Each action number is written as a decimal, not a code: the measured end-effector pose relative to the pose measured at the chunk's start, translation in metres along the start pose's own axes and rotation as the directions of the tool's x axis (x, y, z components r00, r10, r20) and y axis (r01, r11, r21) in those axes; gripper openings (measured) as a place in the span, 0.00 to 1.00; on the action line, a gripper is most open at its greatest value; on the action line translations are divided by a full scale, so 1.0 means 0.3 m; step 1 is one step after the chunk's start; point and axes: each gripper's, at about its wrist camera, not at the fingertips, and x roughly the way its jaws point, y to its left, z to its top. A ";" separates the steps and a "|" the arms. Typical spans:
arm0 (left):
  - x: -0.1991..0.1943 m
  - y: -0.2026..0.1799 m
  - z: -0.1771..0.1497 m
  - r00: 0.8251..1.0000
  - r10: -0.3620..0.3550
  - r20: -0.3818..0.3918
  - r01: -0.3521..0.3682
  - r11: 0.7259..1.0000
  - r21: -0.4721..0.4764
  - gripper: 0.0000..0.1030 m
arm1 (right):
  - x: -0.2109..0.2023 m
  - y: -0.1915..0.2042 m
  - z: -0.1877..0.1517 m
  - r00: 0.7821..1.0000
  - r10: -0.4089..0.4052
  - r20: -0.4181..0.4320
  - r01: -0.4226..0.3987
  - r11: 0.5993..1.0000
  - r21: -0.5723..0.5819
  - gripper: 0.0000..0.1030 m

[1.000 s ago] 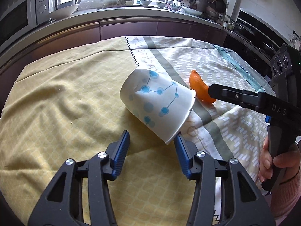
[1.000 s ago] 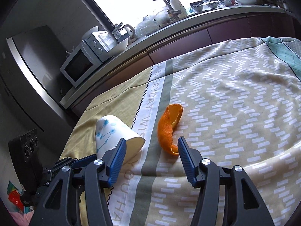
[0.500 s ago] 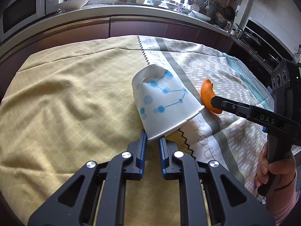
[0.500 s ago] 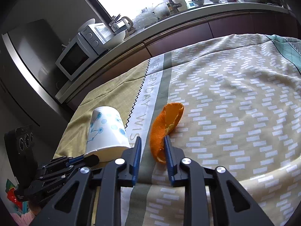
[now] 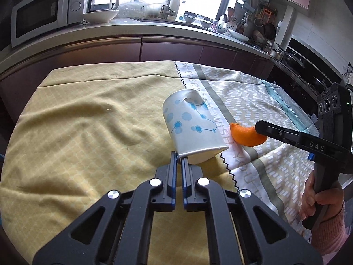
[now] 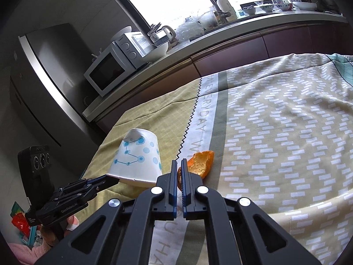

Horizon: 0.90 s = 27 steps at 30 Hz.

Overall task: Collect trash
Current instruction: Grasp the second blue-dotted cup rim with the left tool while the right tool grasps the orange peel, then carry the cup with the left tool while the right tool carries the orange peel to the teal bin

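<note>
A white paper cup with blue dots, dented at its base, hangs mouth toward me just above the cloth. My left gripper is shut on the cup's flattened rim. In the right wrist view the same cup sits at lower left with the left gripper pinching its rim. An orange peel is lifted off the cloth, and my right gripper is shut on its near end. From the left wrist view the peel sticks out of the right gripper at the right.
The table is covered by a yellow and patterned cloth. Behind it runs a counter with a microwave, a kettle and dishes. A steel fridge stands at the left. A hand in a pink sleeve holds the right gripper's handle.
Both grippers went from open to shut, the left on the cup's rim and the right on the orange peel. Cup and peel have since risen slightly off the cloth.
</note>
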 end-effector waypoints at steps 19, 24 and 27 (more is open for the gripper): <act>-0.037 0.087 -0.047 0.998 0.059 0.019 -0.059 0.998 -0.006 0.07 | 0.099 0.056 -0.058 0.988 -0.117 -0.103 0.106 0.989 -0.108 0.05; -0.020 0.101 -0.037 0.999 0.043 0.013 -0.042 0.999 -0.033 0.06 | 0.089 0.056 -0.054 0.993 -0.066 -0.097 0.058 0.995 -0.087 0.03; -0.035 0.103 -0.032 0.999 0.038 0.030 -0.037 0.999 -0.036 0.05 | 0.081 0.067 -0.046 0.995 -0.030 -0.090 0.023 0.997 -0.079 0.03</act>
